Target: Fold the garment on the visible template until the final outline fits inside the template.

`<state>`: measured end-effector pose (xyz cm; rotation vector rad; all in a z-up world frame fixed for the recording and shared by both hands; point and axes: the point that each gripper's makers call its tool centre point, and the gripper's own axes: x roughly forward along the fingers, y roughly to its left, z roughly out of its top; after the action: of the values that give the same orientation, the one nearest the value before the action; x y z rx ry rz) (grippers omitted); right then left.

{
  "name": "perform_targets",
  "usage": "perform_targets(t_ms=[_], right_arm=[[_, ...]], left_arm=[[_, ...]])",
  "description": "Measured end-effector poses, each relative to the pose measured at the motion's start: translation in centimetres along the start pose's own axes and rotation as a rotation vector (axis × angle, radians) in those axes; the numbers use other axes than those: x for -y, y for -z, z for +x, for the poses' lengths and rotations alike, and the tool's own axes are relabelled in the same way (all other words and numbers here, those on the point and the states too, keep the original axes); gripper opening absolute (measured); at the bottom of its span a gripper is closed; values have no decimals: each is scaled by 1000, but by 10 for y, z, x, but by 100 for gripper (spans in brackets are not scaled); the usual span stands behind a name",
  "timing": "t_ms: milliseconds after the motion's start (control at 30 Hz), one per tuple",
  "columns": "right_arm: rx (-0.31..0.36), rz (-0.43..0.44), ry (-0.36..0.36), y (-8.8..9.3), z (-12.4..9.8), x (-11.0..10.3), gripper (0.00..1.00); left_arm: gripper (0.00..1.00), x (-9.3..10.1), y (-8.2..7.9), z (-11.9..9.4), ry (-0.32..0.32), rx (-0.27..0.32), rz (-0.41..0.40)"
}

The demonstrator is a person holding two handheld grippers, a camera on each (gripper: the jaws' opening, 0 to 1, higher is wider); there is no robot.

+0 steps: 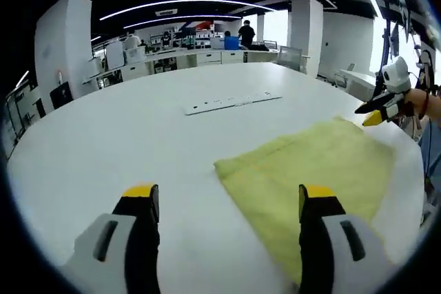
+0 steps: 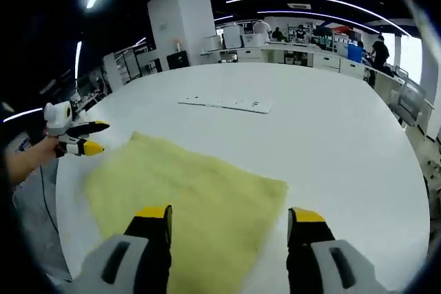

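left gripper view: the left gripper [image 1: 229, 201] rises from the bottom edge with its yellow-tipped jaws set wide apart and nothing between them. it hangs over a white table [image 1: 124, 135]. a yellow garment [image 1: 317, 170] lies flat on the table, folded to a rough rectangle. its near corner points toward the middle of the table, and its long axis runs from the gripper's right jaw up toward the far right edge of the table. the right jaw overlaps the cloth's near edge; contact cannot be told. the right gripper [image 1: 375, 113] enters from the right, just past the cloth's far corner, its jaws slightly parted and empty. a flat white strip [image 1: 232, 103] lies on the table beyond the cloth, well apart from it.

right gripper view: the right gripper [image 2: 229, 222] has its jaws wide apart, empty, above the garment [image 2: 186, 197]. the cloth's long axis runs from lower centre toward the upper left. the left gripper [image 2: 93, 137], held by a hand [image 2: 31, 156], sits at the cloth's far left corner, jaws narrowly parted. the white strip [image 2: 226, 104] lies beyond on the table [image 2: 344, 142].
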<state>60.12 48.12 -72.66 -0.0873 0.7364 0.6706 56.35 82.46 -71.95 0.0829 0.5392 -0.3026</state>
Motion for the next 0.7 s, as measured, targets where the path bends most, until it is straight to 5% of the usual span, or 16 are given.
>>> perform_targets(t_ms=[300, 700], right_arm=[[-31, -58, -48, 20, -28, -23, 70], [-54, -100, -60, 56, -61, -36, 71]], left_arm=[[93, 12, 11, -33, 63, 8, 42], [87, 38, 29, -59, 158, 22, 71]])
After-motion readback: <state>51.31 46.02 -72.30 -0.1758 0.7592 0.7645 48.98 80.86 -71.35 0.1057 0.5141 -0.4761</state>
